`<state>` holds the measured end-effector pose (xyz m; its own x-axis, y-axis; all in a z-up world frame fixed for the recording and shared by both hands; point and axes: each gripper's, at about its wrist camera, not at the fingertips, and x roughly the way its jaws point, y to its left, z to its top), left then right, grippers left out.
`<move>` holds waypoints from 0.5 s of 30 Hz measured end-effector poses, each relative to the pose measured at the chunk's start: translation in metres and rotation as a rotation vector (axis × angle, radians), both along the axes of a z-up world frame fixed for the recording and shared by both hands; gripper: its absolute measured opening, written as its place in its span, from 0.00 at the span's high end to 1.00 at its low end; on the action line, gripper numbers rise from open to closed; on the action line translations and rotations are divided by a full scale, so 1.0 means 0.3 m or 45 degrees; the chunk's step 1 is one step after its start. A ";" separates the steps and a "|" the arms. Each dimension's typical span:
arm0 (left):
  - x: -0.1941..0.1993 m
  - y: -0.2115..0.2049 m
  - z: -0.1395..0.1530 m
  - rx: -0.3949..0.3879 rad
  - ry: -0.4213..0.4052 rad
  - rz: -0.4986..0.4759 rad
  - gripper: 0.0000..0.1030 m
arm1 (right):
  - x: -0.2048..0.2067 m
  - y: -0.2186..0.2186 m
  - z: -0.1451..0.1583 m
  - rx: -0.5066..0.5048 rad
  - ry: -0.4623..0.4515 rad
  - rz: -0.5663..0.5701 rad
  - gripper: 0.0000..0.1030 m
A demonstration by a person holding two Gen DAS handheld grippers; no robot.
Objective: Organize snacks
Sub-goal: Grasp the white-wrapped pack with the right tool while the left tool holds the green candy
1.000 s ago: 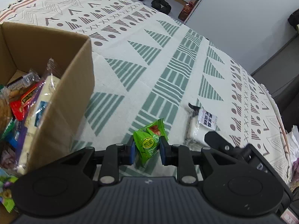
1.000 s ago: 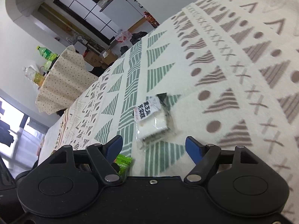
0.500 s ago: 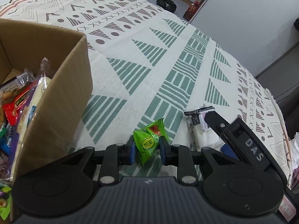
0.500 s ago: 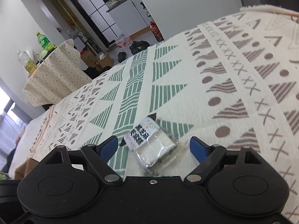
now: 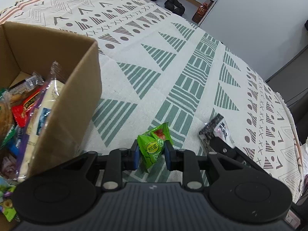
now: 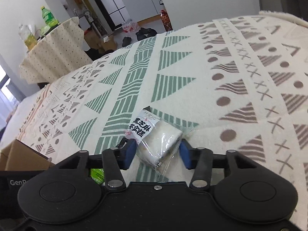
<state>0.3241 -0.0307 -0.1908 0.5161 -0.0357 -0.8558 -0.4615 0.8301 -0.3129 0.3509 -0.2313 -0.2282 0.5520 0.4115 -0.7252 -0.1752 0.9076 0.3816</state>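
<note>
Both hand-held grippers tilt down over the patterned counter (image 5: 173,61). Left hand-held gripper (image 5: 151,154) pinches a green snack packet (image 5: 152,147) beside the snack-filled cardboard box (image 5: 63,104). Right hand-held gripper (image 6: 156,152) is closing around a white cake packet (image 6: 154,136), pads touching its wrapper. Only the right view shows the bottles (image 6: 36,27) behind.

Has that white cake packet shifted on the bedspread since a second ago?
Cannot tell. The white cake packet still lies on the same green stripe of the bedspread, though its wrapper end looks blurred.
</note>
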 end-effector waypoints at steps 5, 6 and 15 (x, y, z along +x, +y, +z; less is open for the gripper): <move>-0.022 0.003 0.030 0.002 -0.020 -0.001 0.76 | -0.031 -0.035 0.008 0.039 0.022 -0.038 0.60; -0.028 0.003 0.037 0.000 -0.024 -0.004 0.76 | -0.038 -0.041 0.011 0.050 0.027 -0.046 0.60; -0.078 -0.008 0.121 0.005 -0.082 -0.026 0.76 | -0.103 -0.095 0.079 0.125 0.015 -0.102 0.62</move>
